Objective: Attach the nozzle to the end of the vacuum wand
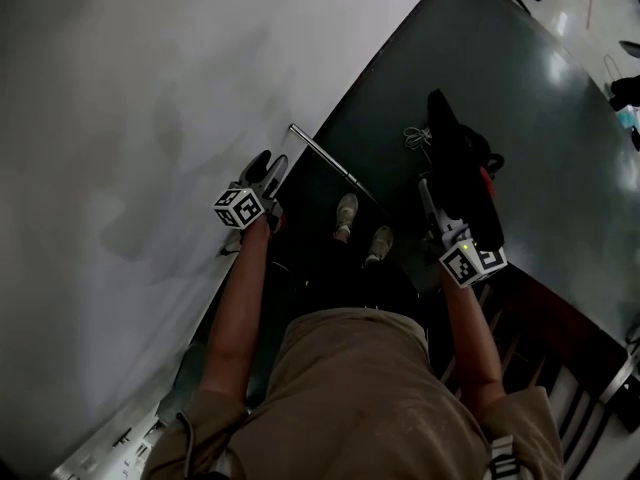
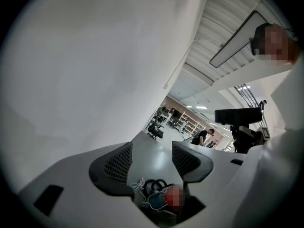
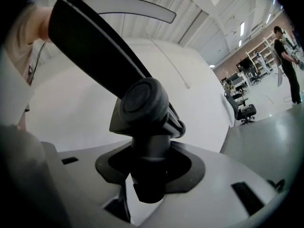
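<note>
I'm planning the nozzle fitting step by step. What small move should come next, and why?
Probably bring the left gripper over to the thin metal rod, seemingly the wand, and close on it. Its jaws stand apart and empty, while the right gripper is shut on the black nozzle.

The person wears a tan shirt (image 1: 350, 388) (and pale shoes (image 1: 346, 215)).

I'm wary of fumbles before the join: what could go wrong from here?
1. The left tool is open and empty, so the wand is unheld; pushing the nozzle on could shove it away.
2. The right tool grips the nozzle by its narrow neck, the long body sticking out; it might pivot under push.
3. Cables near the wand could snag.
</note>
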`<state>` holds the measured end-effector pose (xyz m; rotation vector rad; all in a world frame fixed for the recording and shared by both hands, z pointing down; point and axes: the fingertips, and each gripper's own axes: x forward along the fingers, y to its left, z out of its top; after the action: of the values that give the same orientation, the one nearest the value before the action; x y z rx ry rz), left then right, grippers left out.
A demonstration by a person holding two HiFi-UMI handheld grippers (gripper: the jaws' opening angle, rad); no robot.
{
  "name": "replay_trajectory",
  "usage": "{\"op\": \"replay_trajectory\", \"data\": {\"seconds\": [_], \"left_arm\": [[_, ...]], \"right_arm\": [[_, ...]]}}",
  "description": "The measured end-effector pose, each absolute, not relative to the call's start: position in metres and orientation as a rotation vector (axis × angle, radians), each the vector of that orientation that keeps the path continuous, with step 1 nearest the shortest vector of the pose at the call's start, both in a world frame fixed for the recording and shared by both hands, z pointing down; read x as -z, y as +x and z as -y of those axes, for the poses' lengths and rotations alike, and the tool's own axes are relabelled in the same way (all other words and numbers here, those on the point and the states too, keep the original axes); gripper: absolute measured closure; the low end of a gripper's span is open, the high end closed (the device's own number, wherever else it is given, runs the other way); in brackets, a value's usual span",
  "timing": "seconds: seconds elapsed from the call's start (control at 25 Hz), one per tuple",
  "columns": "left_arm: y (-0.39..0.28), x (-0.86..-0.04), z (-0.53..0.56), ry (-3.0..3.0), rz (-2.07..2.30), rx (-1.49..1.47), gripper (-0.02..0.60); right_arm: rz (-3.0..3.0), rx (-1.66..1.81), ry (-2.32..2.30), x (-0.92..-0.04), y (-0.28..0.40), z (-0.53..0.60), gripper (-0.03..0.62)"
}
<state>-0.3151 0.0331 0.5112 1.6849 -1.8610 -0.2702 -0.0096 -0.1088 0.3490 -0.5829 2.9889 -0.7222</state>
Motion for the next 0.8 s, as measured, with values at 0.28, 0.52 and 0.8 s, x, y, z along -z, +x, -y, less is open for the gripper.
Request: {"op": "replay_trajectory", "data": {"seconds": [0.28, 0.52, 0.8], "left_arm": [[-0.369, -0.648, -0.008, 1.587, 1.820, 0.239, 0.313], [-0.387, -0.762, 0.003, 1.421, 1.792, 0.237, 0.313], [-0.414, -0.908, 0.030, 1.233, 1.744, 0.220, 0.313]], "right_arm": [[-2.998, 0.876, -0.612, -0.410, -0.094, 0.134, 0.422], [-2.948, 0.921, -0.674, -0.467, -0.118, 0.171, 0.422], [-3.009, 0.966, -0.654, -0.580, -0.170, 0.212, 0.422]]}}
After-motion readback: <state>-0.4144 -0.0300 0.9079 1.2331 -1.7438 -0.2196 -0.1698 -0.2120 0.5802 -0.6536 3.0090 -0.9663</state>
